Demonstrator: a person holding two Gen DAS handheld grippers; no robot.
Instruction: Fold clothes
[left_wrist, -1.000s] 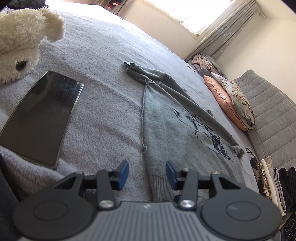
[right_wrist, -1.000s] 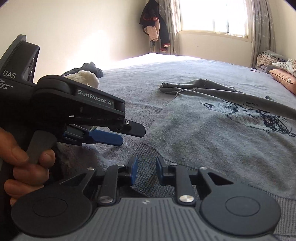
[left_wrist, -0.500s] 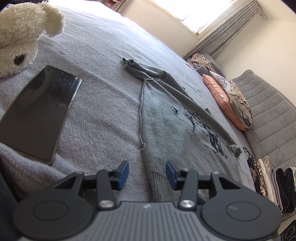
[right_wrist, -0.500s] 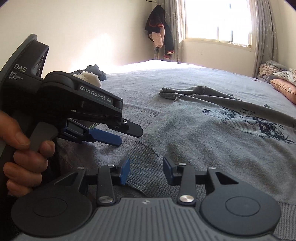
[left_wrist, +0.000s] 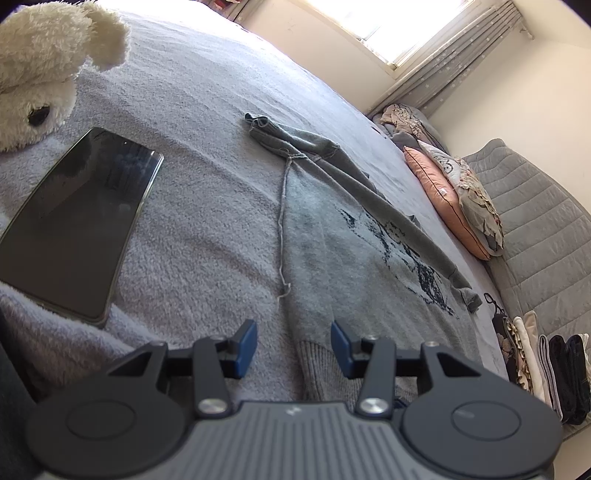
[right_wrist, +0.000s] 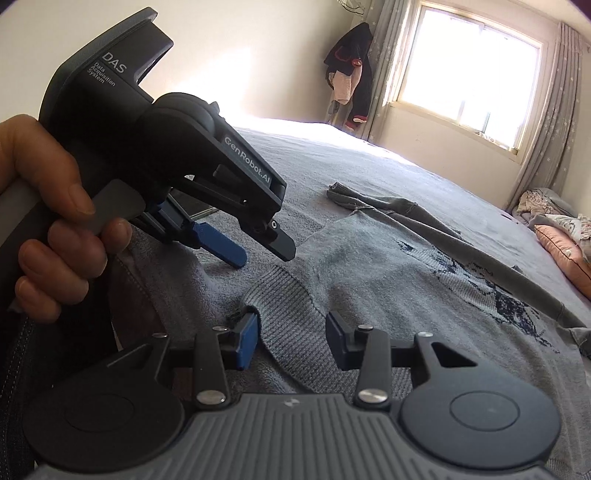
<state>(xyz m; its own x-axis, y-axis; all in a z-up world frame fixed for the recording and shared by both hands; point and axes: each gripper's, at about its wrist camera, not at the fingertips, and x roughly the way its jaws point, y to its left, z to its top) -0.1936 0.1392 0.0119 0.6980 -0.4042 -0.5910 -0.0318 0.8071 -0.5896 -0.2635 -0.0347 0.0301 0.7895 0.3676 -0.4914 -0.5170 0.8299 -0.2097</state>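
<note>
Through the left wrist camera, we hold our left gripper (left_wrist: 293, 345) with its jaws apart over the ribbed hem of the grey sweater (left_wrist: 354, 251), gripping nothing. The sweater lies spread on the grey blanket (left_wrist: 192, 110), one sleeve (left_wrist: 369, 192) folded across its printed front. A loose thread (left_wrist: 282, 229) trails along its left edge. A phone (left_wrist: 74, 218) lies well to the left, with a plush toy (left_wrist: 40, 59) beyond it.

Through the right wrist camera, our right gripper (right_wrist: 291, 338) has just been opening; its jaws now stand apart with the hem corner (right_wrist: 273, 295) lying between them, not pinched. The left hand (right_wrist: 55, 229) and its gripper sit close on the left, blue finger (right_wrist: 218, 243) angled down toward the cloth.

We judge the risks as these: closing on only the top layer would leave the back panel behind and skew the fold; catching blanket pile with the hem would drag the bedding; and the two grippers, working near one corner, could knock together.
</note>
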